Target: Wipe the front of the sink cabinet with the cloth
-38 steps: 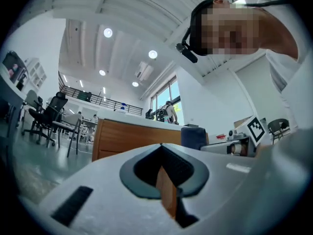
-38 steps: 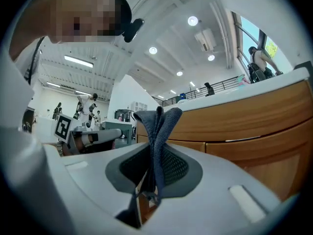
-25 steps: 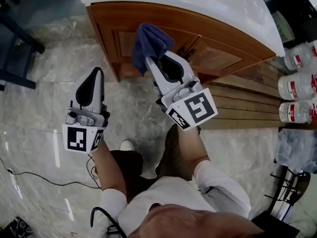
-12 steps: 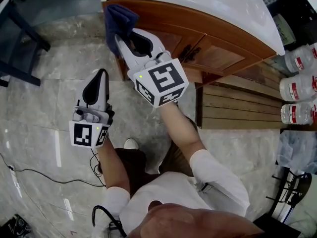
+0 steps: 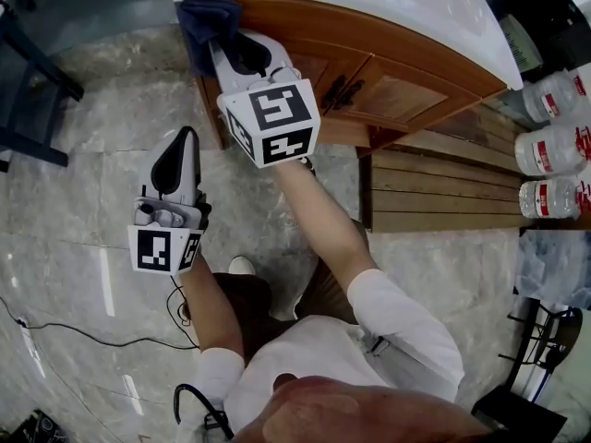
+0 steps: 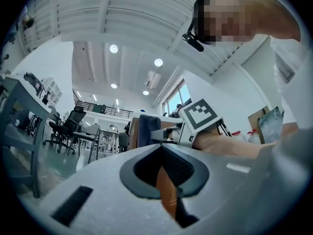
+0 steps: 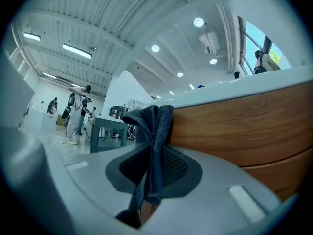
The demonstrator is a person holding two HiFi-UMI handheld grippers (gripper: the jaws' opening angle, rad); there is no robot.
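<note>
Pale marble floor [image 5: 83,201] lies open left of and nearer than the sink cabinet [image 5: 397,100]. Slatted boards [image 5: 443,192] and water bottles [image 5: 554,146] crowd the cabinet's right. The right hand-held gripper [image 5: 224,46] is clamped on the dark blue cloth [image 5: 205,21], which touches the wooden front's top left corner, just under the white sink top's [image 5: 369,7] edge. The left hand-held gripper [image 5: 180,141], jaws together and empty, hangs nearer, over bare floor.
</note>
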